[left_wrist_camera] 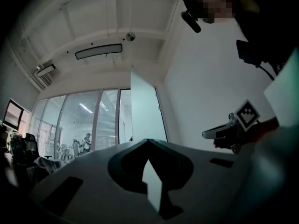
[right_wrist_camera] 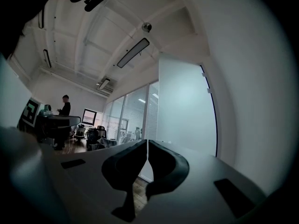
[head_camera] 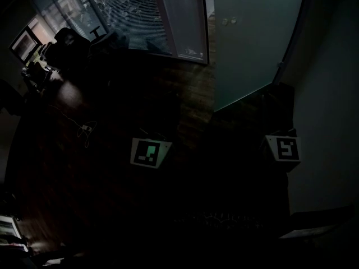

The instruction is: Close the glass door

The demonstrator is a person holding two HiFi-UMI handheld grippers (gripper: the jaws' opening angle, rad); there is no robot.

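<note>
- Fingers (left_wrist_camera: 126, 167) of the left gripper (left_wrist_camera: 148, 141) are clenched tip to tip on nothing in the left gripper view. The frosted glass door (left_wrist_camera: 142, 108) stands at frame centre, beyond the tips and swung out from the white wall (left_wrist_camera: 201, 92). This gripper points about level, tilted slightly up.
- In the right gripper view, the right gripper (right_wrist_camera: 147, 142) has its fingers (right_wrist_camera: 122, 164) pressed together and empty too. It aims level at the door (right_wrist_camera: 184, 101), which fills centre right, well apart from the tips.
- In the very dark head view, the left marker cube (head_camera: 150, 152) and right marker cube (head_camera: 283, 148) sit side by side in the lower half. The door (head_camera: 252, 38) fills the upper right.
- The step in hand looks like the approach. Next, a closed gripper must reach the door's face or free edge and push it round to its frame.
</note>
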